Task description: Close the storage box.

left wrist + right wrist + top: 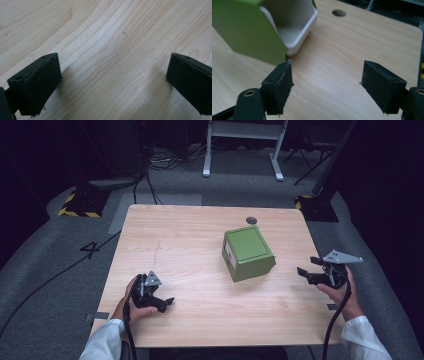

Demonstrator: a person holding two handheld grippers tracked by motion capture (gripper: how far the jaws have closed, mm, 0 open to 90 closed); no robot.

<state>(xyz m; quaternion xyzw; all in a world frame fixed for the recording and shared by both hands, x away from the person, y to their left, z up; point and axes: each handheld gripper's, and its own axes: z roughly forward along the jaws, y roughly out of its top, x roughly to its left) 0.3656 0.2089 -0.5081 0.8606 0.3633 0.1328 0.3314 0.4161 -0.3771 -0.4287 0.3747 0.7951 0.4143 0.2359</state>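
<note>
Over on the left, the left gripper is resting low on the wooden table, jaws spread wide with bare wood grain between them, gripping nothing. Moving to the middle, the green box is sitting right of centre, green panel up, a white inner tray opening on one side in the right gripper view. On the right, the right gripper is hovering near the box, jaws parted and empty, pointing at it. By my reading the work is hardly begun: box untouched, grasp to come. The tray's inside is looking empty, though its top is cut off, and the box's pale side label is too small to read.
</note>
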